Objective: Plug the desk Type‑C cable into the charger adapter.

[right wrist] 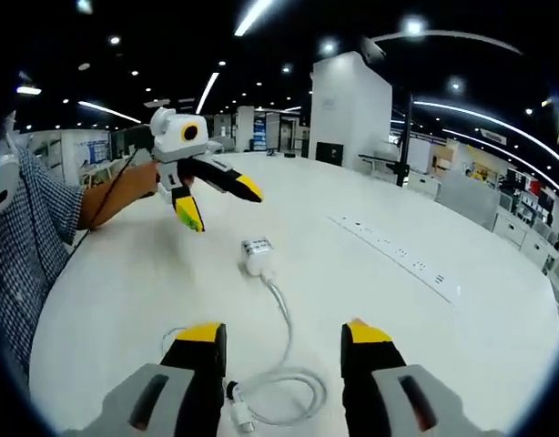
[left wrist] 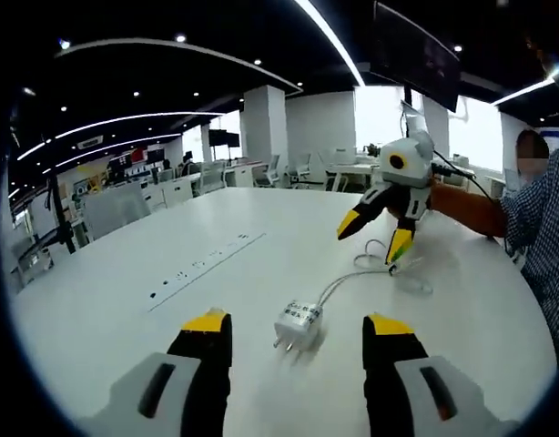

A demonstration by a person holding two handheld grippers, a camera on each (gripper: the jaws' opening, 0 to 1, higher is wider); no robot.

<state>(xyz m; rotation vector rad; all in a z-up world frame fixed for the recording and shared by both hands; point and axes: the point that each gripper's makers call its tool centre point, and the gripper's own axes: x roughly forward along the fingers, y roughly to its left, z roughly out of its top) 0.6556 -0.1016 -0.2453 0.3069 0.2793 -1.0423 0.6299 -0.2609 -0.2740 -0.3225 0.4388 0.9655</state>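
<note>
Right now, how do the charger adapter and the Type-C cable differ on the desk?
The charger adapter is a compact white block with prongs showing; the Type-C cable is a long thin cord lying in a loose coil. The adapter lies ahead of the left gripper, whose jaws stand open; the cable's coil lies between the open jaws of the right gripper. Both are white, rest on the white table, and neither is gripped.

I see bright, even light from ceiling strip lights (left wrist: 330, 36) and washed-out windows (left wrist: 480, 132). The white table (left wrist: 125, 300) glares softly, shadows are faint, fisheye bending curves the edges, and distant desks blur.
</note>
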